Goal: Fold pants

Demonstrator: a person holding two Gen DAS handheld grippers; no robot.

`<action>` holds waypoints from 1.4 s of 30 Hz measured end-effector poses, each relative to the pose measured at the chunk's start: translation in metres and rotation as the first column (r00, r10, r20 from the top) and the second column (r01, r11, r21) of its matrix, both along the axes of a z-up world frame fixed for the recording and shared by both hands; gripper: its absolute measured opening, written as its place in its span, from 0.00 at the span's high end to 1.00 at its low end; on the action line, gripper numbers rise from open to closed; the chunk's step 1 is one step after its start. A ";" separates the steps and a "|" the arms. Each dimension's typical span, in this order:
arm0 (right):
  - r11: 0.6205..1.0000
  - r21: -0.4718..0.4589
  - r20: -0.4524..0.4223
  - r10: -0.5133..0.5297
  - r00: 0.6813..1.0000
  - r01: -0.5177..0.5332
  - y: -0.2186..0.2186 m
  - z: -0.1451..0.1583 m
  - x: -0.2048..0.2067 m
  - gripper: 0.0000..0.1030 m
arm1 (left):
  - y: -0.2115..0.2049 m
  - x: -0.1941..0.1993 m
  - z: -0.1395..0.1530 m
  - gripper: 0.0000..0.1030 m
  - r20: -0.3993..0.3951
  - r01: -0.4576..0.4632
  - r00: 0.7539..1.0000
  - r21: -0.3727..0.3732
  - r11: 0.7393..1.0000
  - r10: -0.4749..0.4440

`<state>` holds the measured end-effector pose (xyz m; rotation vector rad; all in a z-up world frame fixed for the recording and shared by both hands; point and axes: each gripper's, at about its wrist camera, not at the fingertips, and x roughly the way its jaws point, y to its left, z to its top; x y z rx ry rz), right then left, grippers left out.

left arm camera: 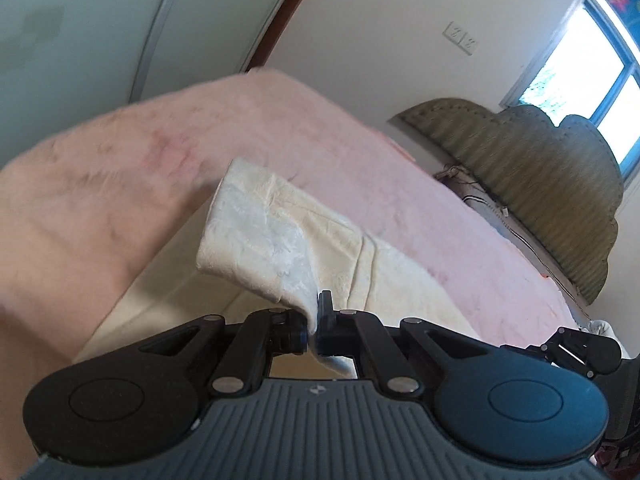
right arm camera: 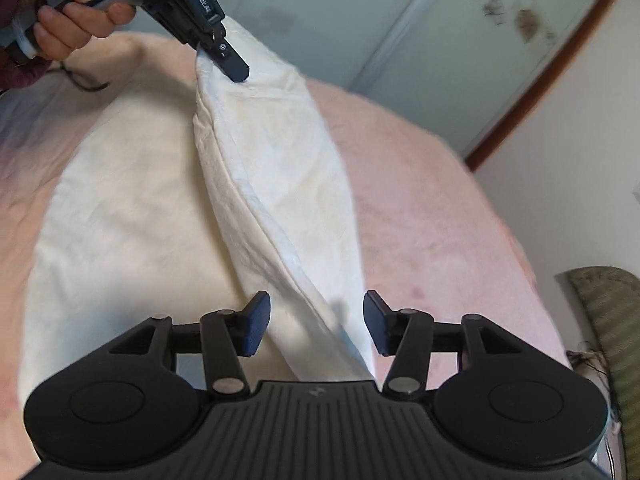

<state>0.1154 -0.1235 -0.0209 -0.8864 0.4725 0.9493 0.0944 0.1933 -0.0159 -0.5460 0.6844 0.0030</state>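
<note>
Cream-white pants (right arm camera: 132,208) lie on a pink bed. My left gripper (left arm camera: 313,326) is shut on an edge of the pants (left arm camera: 260,236) and lifts it off the bed; it shows at the top left of the right wrist view (right arm camera: 228,62), pinching the raised fold. The lifted fold (right arm camera: 280,184) runs as a ridge from the left gripper down to my right gripper (right arm camera: 316,320). The right gripper is open, with the cloth passing between its fingers (right arm camera: 256,320), not pinched.
The pink fleece bed cover (left arm camera: 360,152) spreads around the pants. A green padded headboard (left arm camera: 540,184) stands against the wall, with a window (left arm camera: 580,68) behind. A wardrobe door (right arm camera: 400,20) is beyond the bed's far side.
</note>
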 end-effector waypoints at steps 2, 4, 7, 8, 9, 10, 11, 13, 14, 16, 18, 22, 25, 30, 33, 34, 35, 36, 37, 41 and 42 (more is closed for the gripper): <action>0.999 -0.046 0.004 -0.002 1.000 0.002 0.003 -0.006 0.002 0.52 | 0.003 -0.005 -0.006 0.97 -0.001 -0.009 1.000 -0.017 1.000 0.009; 0.994 -0.104 -0.006 -0.029 1.000 0.028 0.007 -0.015 0.005 0.60 | 0.003 -0.005 -0.010 0.97 -0.006 -0.011 1.000 -0.024 1.000 0.011; 0.990 -0.117 0.019 -0.082 0.996 0.084 0.004 -0.021 -0.002 0.88 | 0.006 -0.007 -0.012 0.97 -0.022 -0.013 1.000 -0.039 0.999 0.012; 0.990 -0.104 0.033 -0.093 0.995 0.095 0.001 -0.020 -0.010 0.90 | 0.007 -0.008 -0.009 0.97 -0.021 -0.007 1.000 -0.033 0.999 0.006; 0.991 -0.085 0.044 -0.103 0.994 0.107 -0.002 -0.017 -0.021 0.91 | 0.008 -0.010 -0.007 0.97 -0.020 0.000 1.000 -0.029 1.000 -0.001; 0.991 -0.063 0.051 -0.114 0.992 0.117 -0.005 -0.013 -0.032 0.92 | 0.010 -0.013 -0.005 0.97 -0.021 0.010 1.000 -0.028 1.000 -0.010; 0.991 -0.043 0.052 -0.121 0.991 0.123 -0.008 -0.009 -0.044 0.92 | 0.010 -0.017 -0.003 0.97 -0.022 0.021 1.000 -0.021 1.000 -0.021; 0.993 -0.007 0.036 -0.119 0.992 0.119 -0.015 -0.004 -0.070 0.93 | 0.011 -0.028 -0.004 0.97 -0.034 0.032 0.999 -0.004 0.999 -0.032; 0.993 0.005 0.019 -0.121 0.993 0.120 -0.017 -0.005 -0.083 0.93 | 0.013 -0.034 -0.007 0.97 -0.045 0.036 0.998 0.004 0.999 -0.036; 0.992 0.022 -0.023 -0.125 0.992 0.125 -0.020 -0.012 -0.104 0.93 | 0.013 -0.041 -0.015 0.96 -0.068 0.037 0.997 0.024 0.999 -0.036; 0.989 0.038 -0.059 -0.140 0.988 0.143 -0.021 -0.022 -0.115 0.93 | 0.017 -0.046 -0.024 0.95 -0.087 0.012 0.996 0.009 1.000 -0.011; 0.972 0.109 -0.089 -0.197 0.976 0.207 -0.023 -0.030 -0.118 0.93 | 0.017 -0.053 -0.019 0.93 -0.058 -0.028 0.998 0.042 0.999 0.030; 0.964 0.150 -0.108 -0.205 0.973 0.220 -0.024 -0.026 -0.123 0.93 | 0.014 -0.053 -0.020 0.93 -0.061 -0.043 0.997 0.088 0.995 0.048; 0.937 0.193 -0.178 -0.259 0.950 0.291 -0.024 -0.039 -0.119 0.92 | 0.014 -0.054 -0.028 0.90 -0.065 -0.059 0.996 0.097 0.994 0.066; 0.893 0.258 -0.264 -0.301 0.916 0.368 -0.035 -0.035 -0.116 0.92 | 0.009 -0.054 -0.021 0.80 -0.078 -0.045 0.995 0.147 0.988 0.057; 0.888 0.262 -0.274 -0.307 0.911 0.378 -0.038 -0.034 -0.117 0.91 | 0.009 -0.056 -0.017 0.75 -0.084 -0.047 0.995 0.154 0.987 0.061; 0.887 0.265 -0.283 -0.305 0.909 0.379 -0.042 -0.031 -0.119 0.89 | 0.010 -0.059 -0.013 0.75 -0.088 -0.041 0.995 0.150 0.988 0.055; 0.887 0.272 -0.296 -0.292 0.909 0.374 -0.047 -0.026 -0.121 0.89 | 0.011 -0.061 -0.008 0.75 -0.090 -0.040 0.994 0.154 0.987 0.054; 0.881 0.294 -0.319 -0.274 0.907 0.370 -0.056 -0.019 -0.123 0.87 | 0.011 -0.064 -0.003 0.75 -0.091 -0.049 0.994 0.171 0.984 0.065; 0.771 0.405 -0.381 -0.346 0.857 0.492 -0.116 0.004 -0.127 0.81 | 0.001 -0.077 0.027 0.75 -0.057 -0.106 0.990 0.303 0.947 0.129; 0.721 0.420 -0.388 -0.407 0.827 0.552 -0.136 0.006 -0.126 0.79 | -0.003 -0.079 0.034 0.75 -0.038 -0.121 0.989 0.330 0.936 0.141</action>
